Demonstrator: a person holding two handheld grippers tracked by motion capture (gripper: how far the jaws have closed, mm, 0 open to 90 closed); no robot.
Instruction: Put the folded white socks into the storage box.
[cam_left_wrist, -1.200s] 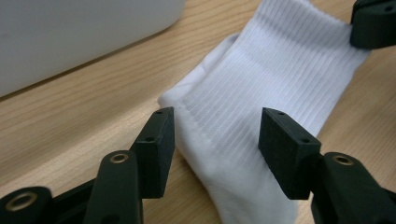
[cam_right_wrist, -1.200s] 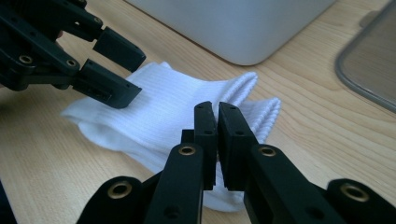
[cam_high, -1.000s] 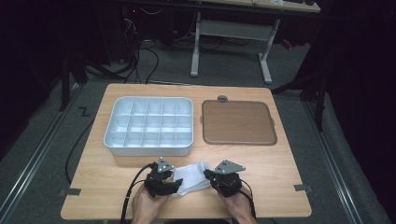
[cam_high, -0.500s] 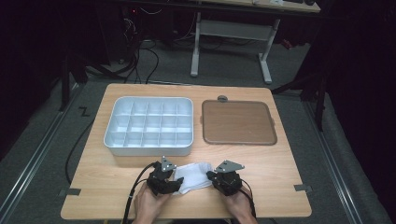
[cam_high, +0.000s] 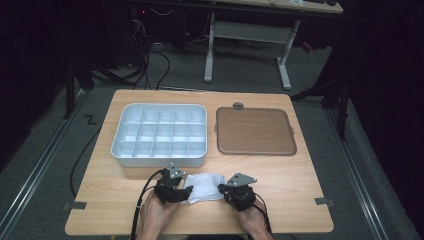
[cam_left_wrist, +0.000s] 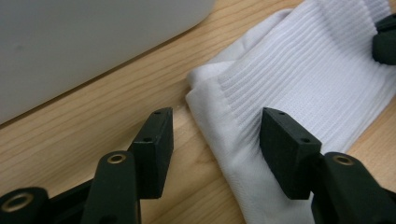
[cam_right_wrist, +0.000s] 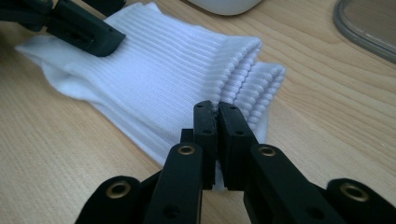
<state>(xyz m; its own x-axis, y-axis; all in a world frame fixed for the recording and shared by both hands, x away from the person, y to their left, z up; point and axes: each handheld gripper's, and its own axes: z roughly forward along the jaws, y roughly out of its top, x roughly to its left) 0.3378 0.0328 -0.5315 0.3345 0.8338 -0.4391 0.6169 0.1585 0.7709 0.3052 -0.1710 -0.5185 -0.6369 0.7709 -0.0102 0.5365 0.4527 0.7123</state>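
Note:
A folded white sock (cam_high: 205, 186) lies near the table's front edge, between my two grippers. My left gripper (cam_high: 186, 192) is open at the sock's left end. In the left gripper view its jaws (cam_left_wrist: 217, 119) straddle the sock's (cam_left_wrist: 303, 60) edge, one pad over the cloth, the other over bare wood. My right gripper (cam_high: 221, 189) is shut at the sock's right end. In the right gripper view its jaws (cam_right_wrist: 217, 109) stand pressed together with their tips at the ribbed cuff of the sock (cam_right_wrist: 159, 74). I cannot tell whether cloth is pinched between them.
A white tray of several compartments (cam_high: 160, 161) stands just behind the sock, and its wall (cam_left_wrist: 70, 42) is close to my left gripper. A brown flat tray (cam_high: 255, 131) lies to its right. Bare wood runs along both sides of the hands.

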